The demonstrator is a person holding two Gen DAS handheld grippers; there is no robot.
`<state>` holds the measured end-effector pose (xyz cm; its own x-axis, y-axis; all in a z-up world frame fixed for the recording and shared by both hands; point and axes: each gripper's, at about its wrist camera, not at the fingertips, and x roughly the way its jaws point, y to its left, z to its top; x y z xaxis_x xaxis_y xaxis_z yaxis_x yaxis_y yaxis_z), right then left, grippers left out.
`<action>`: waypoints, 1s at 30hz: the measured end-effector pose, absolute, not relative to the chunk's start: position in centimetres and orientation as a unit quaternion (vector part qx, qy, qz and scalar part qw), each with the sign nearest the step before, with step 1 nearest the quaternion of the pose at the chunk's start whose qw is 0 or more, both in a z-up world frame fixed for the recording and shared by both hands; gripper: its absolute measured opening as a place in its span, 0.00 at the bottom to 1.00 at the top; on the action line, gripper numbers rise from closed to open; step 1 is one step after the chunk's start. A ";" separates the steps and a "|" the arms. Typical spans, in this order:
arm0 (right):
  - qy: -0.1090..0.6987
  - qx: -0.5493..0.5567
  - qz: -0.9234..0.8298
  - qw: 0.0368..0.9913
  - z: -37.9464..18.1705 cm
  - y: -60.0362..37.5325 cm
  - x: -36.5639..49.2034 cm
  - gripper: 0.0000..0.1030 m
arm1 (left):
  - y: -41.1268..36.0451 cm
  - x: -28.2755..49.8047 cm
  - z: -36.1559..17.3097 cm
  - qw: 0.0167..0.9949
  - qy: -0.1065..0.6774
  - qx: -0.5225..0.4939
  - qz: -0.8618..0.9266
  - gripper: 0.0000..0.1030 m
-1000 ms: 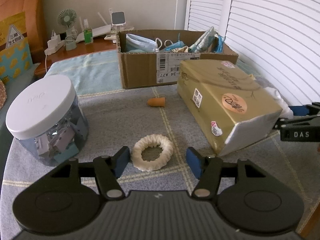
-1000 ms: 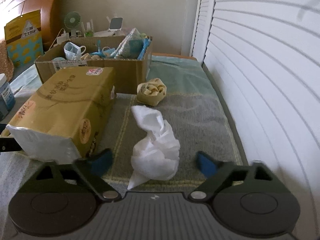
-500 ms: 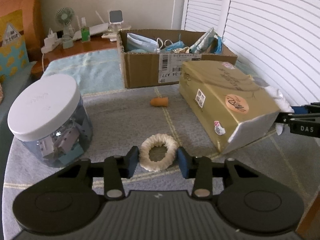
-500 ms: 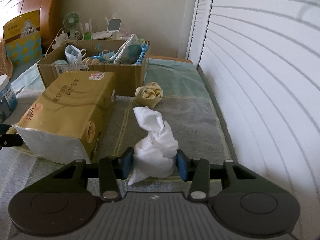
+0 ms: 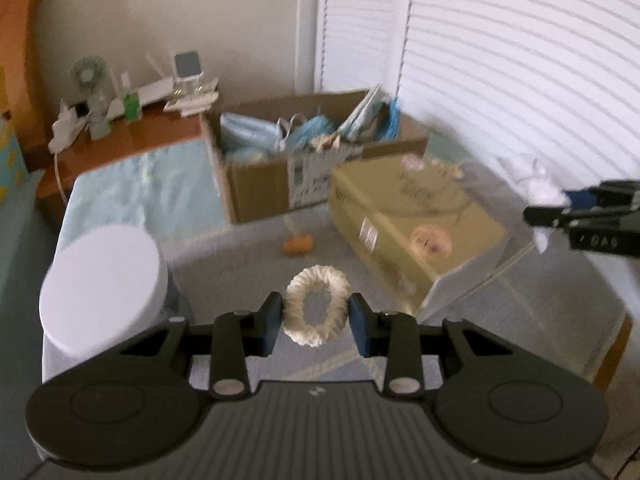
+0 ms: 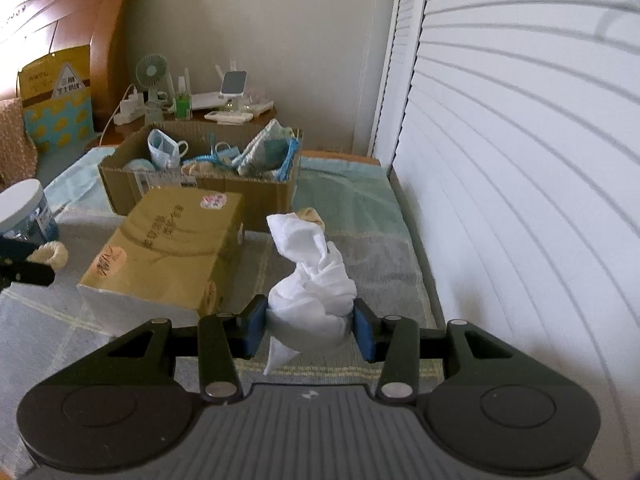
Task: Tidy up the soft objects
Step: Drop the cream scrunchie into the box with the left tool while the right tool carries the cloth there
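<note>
Daylight pours in through the white shutters (image 6: 520, 160) on the right of both views, nearly blown out there, while the left side stays dimmer and warmer. The left wrist picture is smeared with motion blur; the cardboard box (image 5: 280, 176) at centre is mushy. The right wrist view is sharp. Heavy fisheye bending, dark corners, soft shadows only.

gold tissue pack (image 6: 168, 248) lying on grey blanket (image 6: 380, 264) | white-lidded jar (image 5: 100, 280) standing left | green fan (image 6: 151, 76) sitting on nightstand (image 5: 132, 140) | louvred doors (image 6: 520, 160) standing right
</note>
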<state>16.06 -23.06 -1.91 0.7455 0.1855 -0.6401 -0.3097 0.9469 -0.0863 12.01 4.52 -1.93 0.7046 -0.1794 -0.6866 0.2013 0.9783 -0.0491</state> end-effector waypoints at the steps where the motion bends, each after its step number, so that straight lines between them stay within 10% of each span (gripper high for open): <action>1: 0.329 -0.093 0.135 0.930 -1.7 -23.0 16.0 0.49 | 4.5 12.3 -1.4 0.925 0.365 0.016 -0.108 0.34; 18: 0.310 -0.089 0.148 0.935 0.1 -22.6 16.2 0.49 | 2.0 22.7 2.7 0.957 0.275 0.045 -0.086 0.38; 23: 0.311 -0.090 0.149 0.934 0.0 -22.5 16.4 0.49 | 2.2 22.5 1.4 0.961 0.266 0.041 -0.063 0.85; 30: 0.307 -0.093 0.155 0.934 0.5 -22.3 17.1 0.49 | 3.0 18.4 1.2 0.963 0.261 0.026 -0.066 0.99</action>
